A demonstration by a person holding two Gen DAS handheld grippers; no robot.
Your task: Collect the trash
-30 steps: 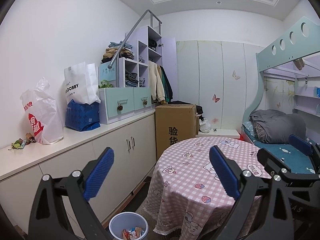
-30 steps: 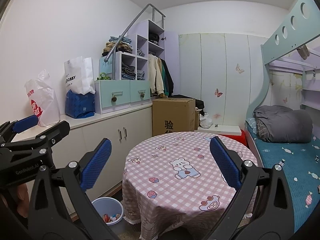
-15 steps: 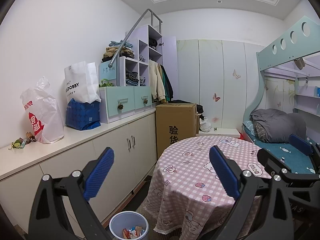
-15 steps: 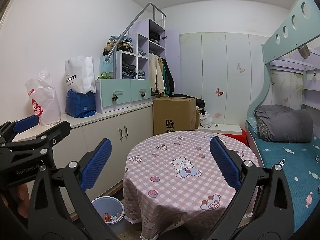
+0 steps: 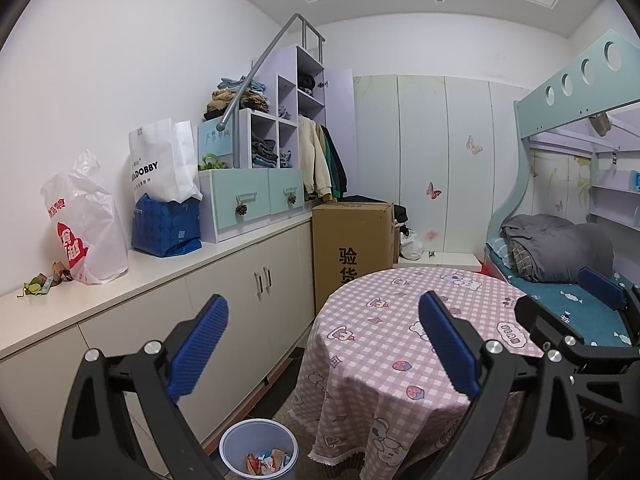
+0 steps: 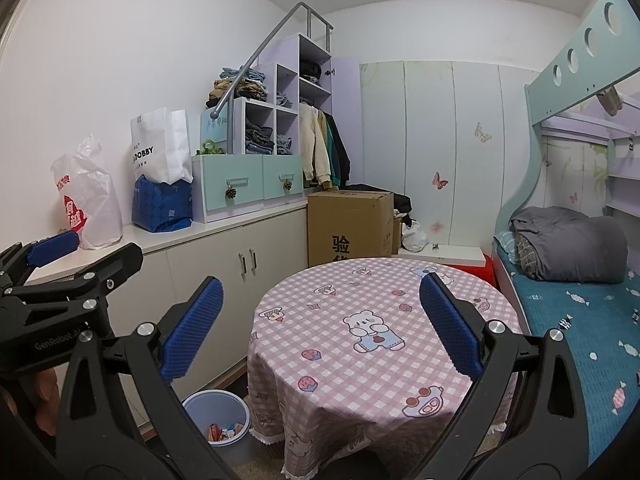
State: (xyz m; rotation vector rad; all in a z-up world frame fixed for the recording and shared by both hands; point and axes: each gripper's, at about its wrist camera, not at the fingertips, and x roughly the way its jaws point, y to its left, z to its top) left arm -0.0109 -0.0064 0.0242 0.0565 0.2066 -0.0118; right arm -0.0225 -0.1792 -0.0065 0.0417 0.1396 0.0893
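A pale blue trash bin (image 5: 259,450) holding several wrappers stands on the floor between the cabinets and the round table; it also shows in the right wrist view (image 6: 218,420). Small scraps of trash (image 5: 42,282) lie on the white counter beside a white plastic bag (image 5: 82,224). My left gripper (image 5: 322,344) is open and empty, held in the air above the bin and the table's left edge. My right gripper (image 6: 318,330) is open and empty above the table (image 6: 320,344). The left gripper also shows at the left of the right wrist view (image 6: 60,276).
A white counter over cabinets (image 5: 224,284) runs along the left wall with a paper bag (image 5: 160,164), blue bag (image 5: 166,226) and drawer unit (image 5: 252,196). A cardboard box (image 5: 352,248) stands behind the table. A bunk bed (image 5: 560,256) is at the right.
Both views have shifted only slightly; the grippers stay open and empty and nothing else has moved.
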